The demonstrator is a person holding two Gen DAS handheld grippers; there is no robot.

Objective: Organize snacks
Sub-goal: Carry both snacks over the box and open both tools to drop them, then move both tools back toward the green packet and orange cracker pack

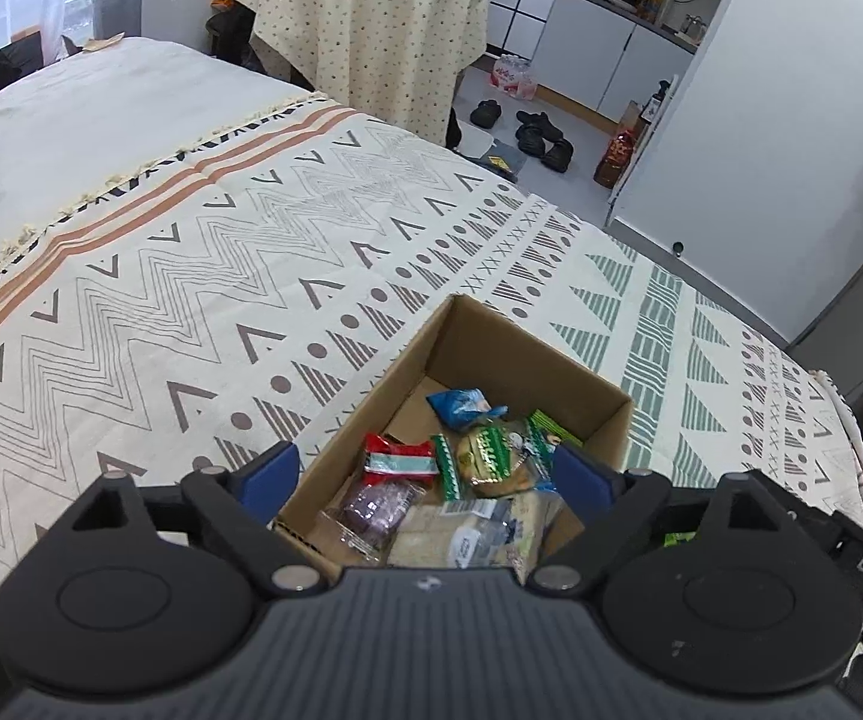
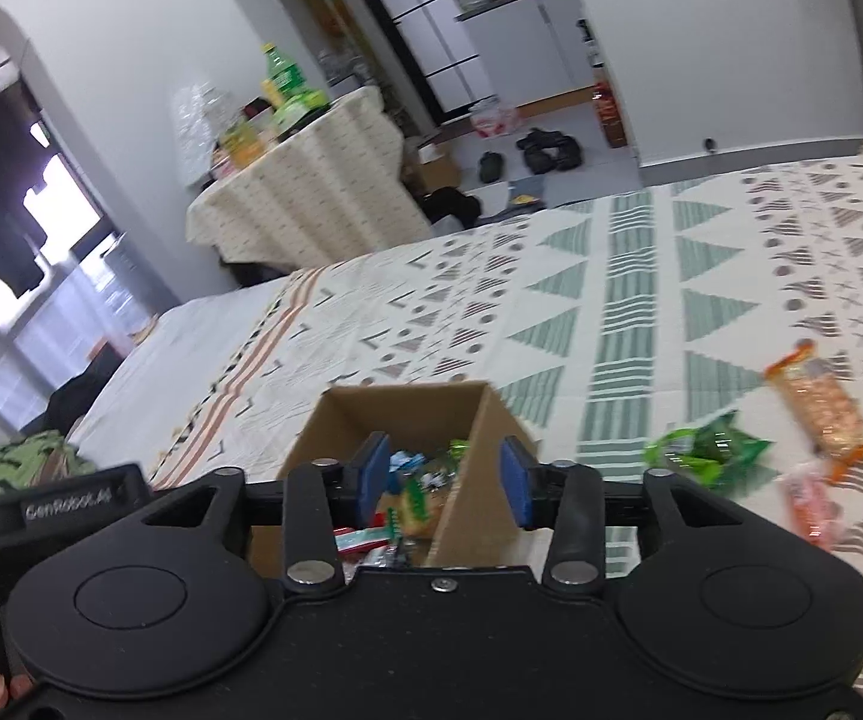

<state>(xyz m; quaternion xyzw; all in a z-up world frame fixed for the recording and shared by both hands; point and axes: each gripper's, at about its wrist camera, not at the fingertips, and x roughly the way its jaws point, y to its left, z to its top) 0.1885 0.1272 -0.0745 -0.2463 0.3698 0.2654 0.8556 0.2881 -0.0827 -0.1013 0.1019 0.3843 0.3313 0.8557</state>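
Note:
An open cardboard box (image 1: 527,354) sits on the patterned bedspread and holds several wrapped snacks, among them a blue packet (image 1: 461,405), a red packet (image 1: 398,456) and a green-and-gold packet (image 1: 491,456). My left gripper (image 1: 428,477) is open and empty, hovering over the box. In the right wrist view the same box (image 2: 335,426) lies under my right gripper (image 2: 443,477), which is open and empty above the box's right wall. On the bedspread to the right lie a green packet (image 2: 704,447), an orange packet (image 2: 818,405) and a pink-orange packet (image 2: 809,501).
The bed fills most of both views. Beyond it stands a round table with a dotted cloth (image 1: 365,18) carrying bottles and packets. Shoes (image 1: 536,135) lie on the floor by white kitchen cabinets (image 1: 611,54). Clothes lie at the bed's left (image 2: 11,468).

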